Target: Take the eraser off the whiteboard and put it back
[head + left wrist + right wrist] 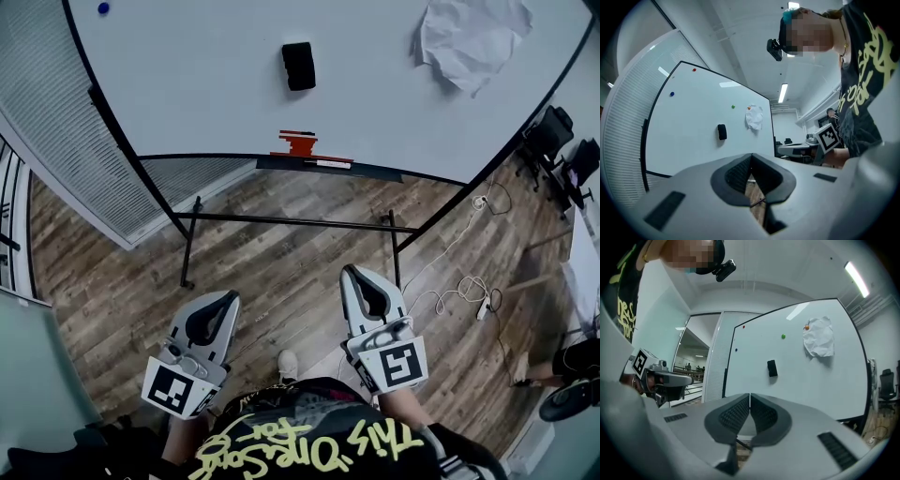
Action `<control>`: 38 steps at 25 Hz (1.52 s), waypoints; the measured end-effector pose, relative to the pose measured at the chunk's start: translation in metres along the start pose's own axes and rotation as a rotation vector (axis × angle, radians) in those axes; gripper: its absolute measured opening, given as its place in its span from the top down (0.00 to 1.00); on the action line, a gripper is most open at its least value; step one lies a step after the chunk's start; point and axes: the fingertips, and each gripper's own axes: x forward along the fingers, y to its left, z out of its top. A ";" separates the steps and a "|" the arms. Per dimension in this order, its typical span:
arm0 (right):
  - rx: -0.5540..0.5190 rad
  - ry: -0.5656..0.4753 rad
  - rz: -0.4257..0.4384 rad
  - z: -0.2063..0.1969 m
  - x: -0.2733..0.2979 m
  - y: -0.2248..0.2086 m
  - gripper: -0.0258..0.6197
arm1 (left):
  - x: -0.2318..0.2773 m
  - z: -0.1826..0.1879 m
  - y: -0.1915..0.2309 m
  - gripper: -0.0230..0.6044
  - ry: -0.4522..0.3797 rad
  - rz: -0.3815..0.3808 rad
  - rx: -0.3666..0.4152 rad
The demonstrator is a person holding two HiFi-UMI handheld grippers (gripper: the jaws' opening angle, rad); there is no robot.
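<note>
I hold both grippers low and level in front of me, well short of the whiteboard [187, 84], which stands on a black frame over the wood-plank floor [281, 291]. The left gripper [751, 157] has its jaws pressed together at the tips, with nothing between them; through the gap below the pads I see only floor. The right gripper [750, 395] is the same, jaws closed and empty. The eraser [299, 66], a small black block, sits upright on the whiteboard's face near its middle, apart from both grippers. Right of it, higher on the board, hangs a crumpled sheet of white paper [469, 37], and a blue magnet [102, 7] sits far to the left. Below the eraser, the board's tray [375, 173] carries some red items [298, 143] I cannot make out. A white power strip [483, 307] with its cable lies on the floor to the right of the stand.
</note>
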 end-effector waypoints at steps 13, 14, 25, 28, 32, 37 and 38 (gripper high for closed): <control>0.012 -0.002 0.025 -0.005 0.026 -0.009 0.94 | 0.023 0.001 0.014 0.95 0.011 0.007 -0.035; 0.015 -0.002 0.026 -0.005 0.026 -0.009 0.94 | 0.024 0.001 0.014 0.95 0.013 0.009 -0.043; 0.024 0.081 0.043 -0.027 0.022 -0.020 0.94 | 0.028 -0.003 0.008 0.95 0.008 0.010 0.003; 0.043 0.089 0.063 -0.032 0.019 -0.018 0.94 | 0.024 -0.002 0.004 0.95 0.001 0.025 0.004; 0.049 0.105 0.082 -0.040 0.016 -0.015 0.94 | 0.016 -0.004 0.003 0.95 0.015 0.056 0.004; 0.055 0.105 0.089 -0.043 0.018 -0.012 0.94 | 0.010 -0.004 0.007 0.95 0.016 0.077 -0.004; 0.053 0.101 0.088 -0.042 0.020 -0.012 0.94 | 0.011 -0.004 0.009 0.95 0.013 0.075 -0.004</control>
